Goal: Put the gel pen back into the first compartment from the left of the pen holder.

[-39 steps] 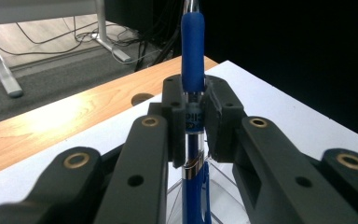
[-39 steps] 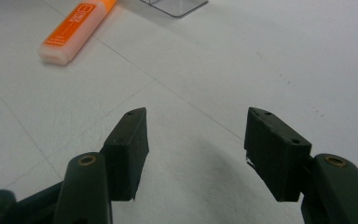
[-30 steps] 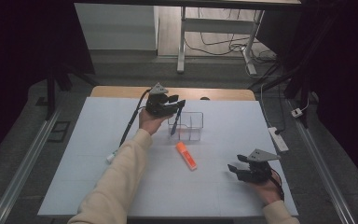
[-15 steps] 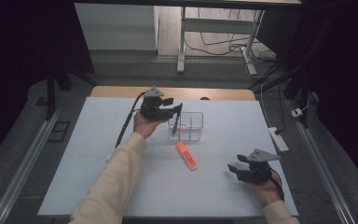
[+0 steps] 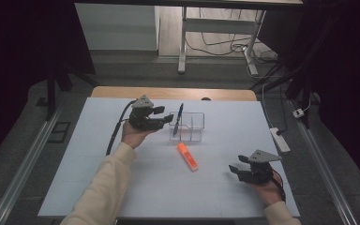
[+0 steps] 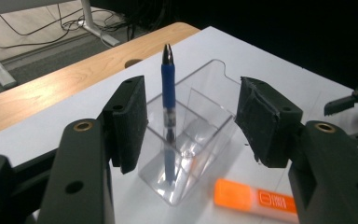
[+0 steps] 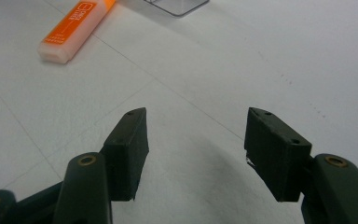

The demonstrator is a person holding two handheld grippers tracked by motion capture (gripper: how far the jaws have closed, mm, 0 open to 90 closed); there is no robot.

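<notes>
Pen (image 6: 168, 79): blue barrel, dark tip up; stood leaning in clear holder, at 12 o'clock from table centre in high view; free of both pads.
Clear holder (image 5: 192, 123): transparent, divided box; rested on white table cover (image 5: 98, 187); pen in the compartment nearer the left gripper.
Left gripper (image 5: 165, 117): at 9 o'clock of holder, just beside it; jaws had just been opening, stood wide apart, nothing pressed between them; pen and holder seen through the gap in left gripper view, beyond the pads (image 6: 130, 121).
Right gripper (image 5: 234, 171): at 4 o'clock on table, well apart from holder; jaws spread wide, empty, above bare cover in right gripper view.
Orange marker (image 5: 187, 156): capped, lay flat at 6 o'clock of holder, near it, untouched; also visible at upper left in right gripper view (image 7: 74, 28).
Step judged: pen delivered to holder; marker likely next item.
Risk 1: pen tipped out or holder dragged, if left jaw clipped the leaning barrel or the light holder's wall on withdrawal.
Risk 2: marker rolled or skidded away, if pinched off-centre on its smooth body.
Risk 3: holder toppled, if marker lowered against its rim rather than into the free compartment.
Risk 4: trailing cable (image 5: 115, 133) snagged on holder during a sweep across.
</notes>
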